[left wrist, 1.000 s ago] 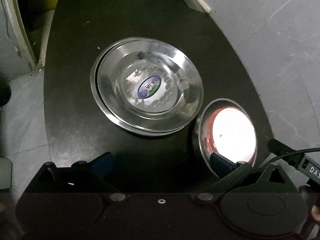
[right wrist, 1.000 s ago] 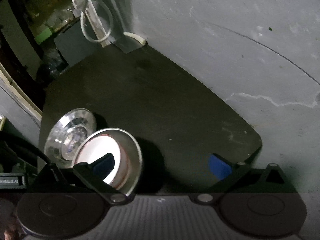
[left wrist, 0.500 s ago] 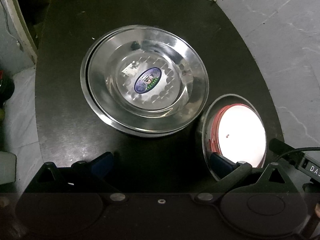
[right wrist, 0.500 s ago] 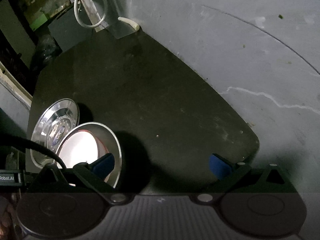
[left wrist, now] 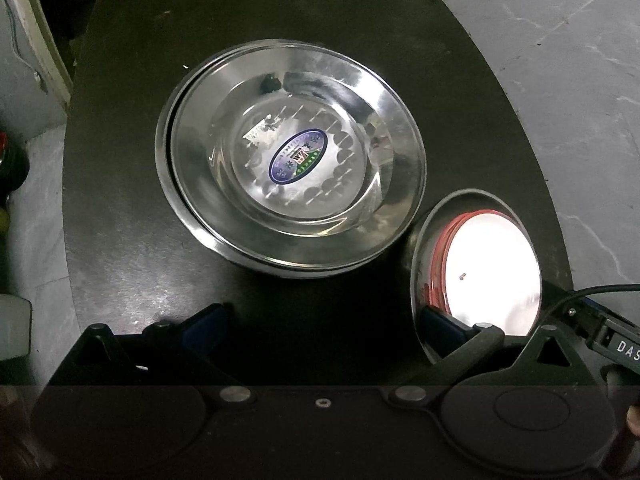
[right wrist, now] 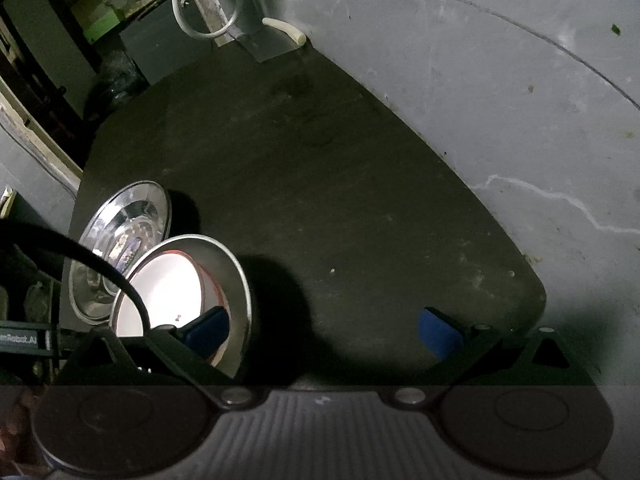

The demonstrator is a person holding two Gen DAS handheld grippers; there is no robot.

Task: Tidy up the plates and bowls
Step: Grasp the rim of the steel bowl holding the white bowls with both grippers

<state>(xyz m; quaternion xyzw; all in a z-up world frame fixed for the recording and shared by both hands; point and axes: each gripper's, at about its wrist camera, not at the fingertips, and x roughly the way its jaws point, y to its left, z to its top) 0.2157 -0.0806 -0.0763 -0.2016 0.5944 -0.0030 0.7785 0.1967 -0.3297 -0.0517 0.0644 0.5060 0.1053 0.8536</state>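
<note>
**poster1:** Compared with a second ago, the left wrist view sits closer to the stacked steel plates [left wrist: 292,160], so they fill more of the picture. The bowl [left wrist: 476,276] has slid a bit further right in the right wrist view, and that's about the only change.

**poster2:** Agreed. Both grippers have their jaws spread wide with nothing clamped. The left gripper [left wrist: 320,324] hangs over the black table [left wrist: 120,220], and its right blue pad [left wrist: 440,322] overlaps the bowl's near rim, though whether it touches is impossible to tell. The right gripper [right wrist: 320,328] has its left pad [right wrist: 208,328] in front of the same bowl [right wrist: 180,296].

**poster1:** Any readable text?

**poster2:** Top plate has an oval blue sticker [left wrist: 298,156] at its centre, tilted up to the right, print too small to read. "DAS" shows on a black part [left wrist: 624,346] at the right edge of the left view.

**poster1:** And the bowl?

**poster2:** Steel outside, red ring inside, blown-out white in the middle. It stands just right of the plates, near the table's front edge, opening upward.
</note>
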